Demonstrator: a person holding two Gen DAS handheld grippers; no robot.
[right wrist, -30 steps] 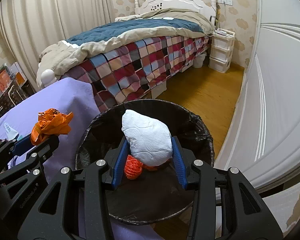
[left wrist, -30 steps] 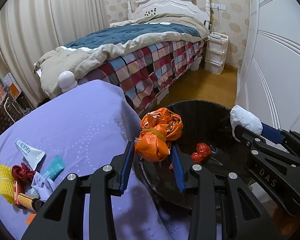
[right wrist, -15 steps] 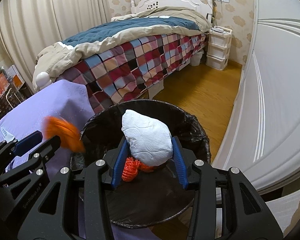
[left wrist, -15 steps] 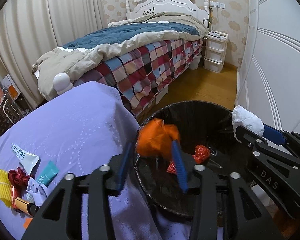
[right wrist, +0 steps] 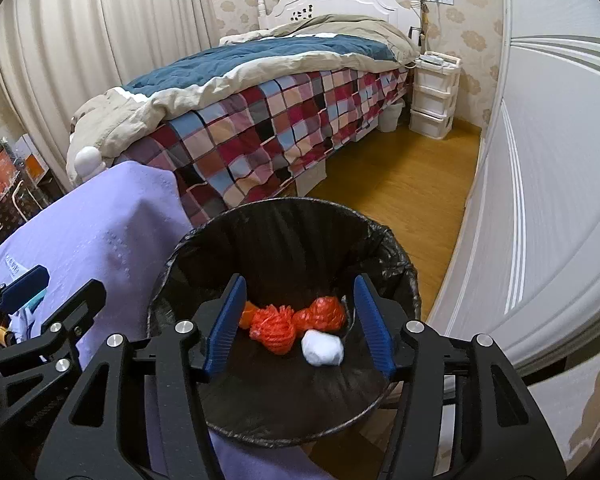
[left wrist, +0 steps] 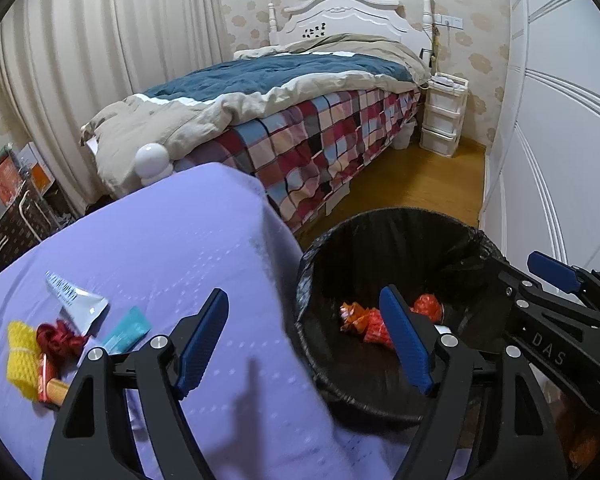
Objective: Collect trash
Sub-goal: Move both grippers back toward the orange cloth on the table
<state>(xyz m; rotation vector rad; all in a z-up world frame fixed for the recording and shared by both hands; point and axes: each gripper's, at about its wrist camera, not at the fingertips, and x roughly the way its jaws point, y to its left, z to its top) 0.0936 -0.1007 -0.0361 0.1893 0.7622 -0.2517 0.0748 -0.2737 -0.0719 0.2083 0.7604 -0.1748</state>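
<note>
Changed since a second ago: the orange bag that sat between the left claw's pads and the white wad that sat between the right claw's pads have both dropped into the bin.
Left claw (left wrist: 304,344): jaws opening, well apart, nothing between them; it hangs over the seam between the purple surface (left wrist: 172,248) and the bin rim.
Right claw (right wrist: 298,324): jaws opening, apart, empty; it hangs above the bin's mouth.
Trash bin (right wrist: 396,248): round, black liner, standing on the wood floor just beside the surface.
White wad (right wrist: 323,347): on the bin bottom, touching the orange pieces.
Orange trash (right wrist: 276,326): crumpled lumps clustered on the bin bottom.
Still on the surface: white tube (left wrist: 76,298), teal packet (left wrist: 127,327), yellow mesh (left wrist: 22,354), red tangle (left wrist: 58,336), close together at the left.
Background: bed (left wrist: 300,120) with plaid cover.
</note>
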